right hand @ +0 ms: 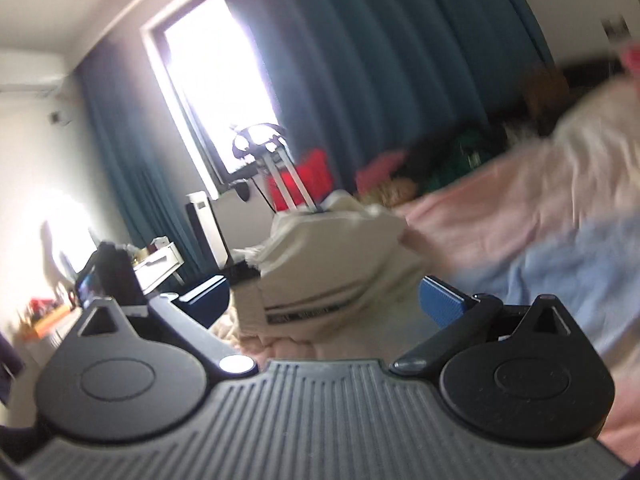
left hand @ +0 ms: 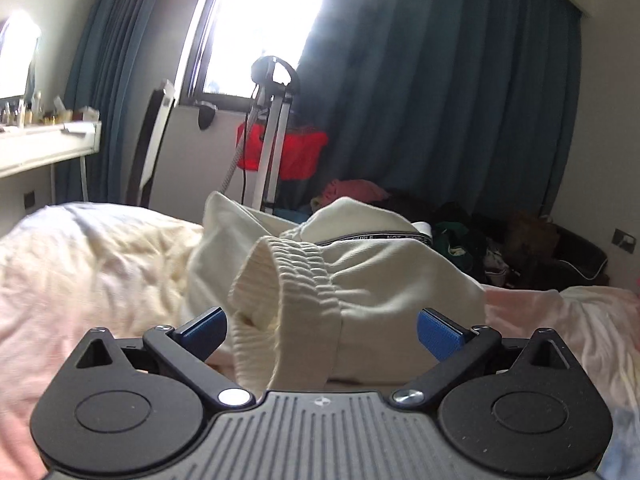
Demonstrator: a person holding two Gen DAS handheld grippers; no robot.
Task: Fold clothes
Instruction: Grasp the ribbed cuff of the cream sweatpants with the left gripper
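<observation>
Bed with pale pink cover, edges cut off in both views. Cream sweatpants bunched on the bed, ribbed cuff and elastic waistband nearest the left gripper; legs hidden behind the folds. Left gripper spread wide, cuff between the blue pads, contact unclear. Right gripper spread wide, holding nothing, view tilted and motion-blurred. Dark clothes pile behind, hard to make out.
</observation>
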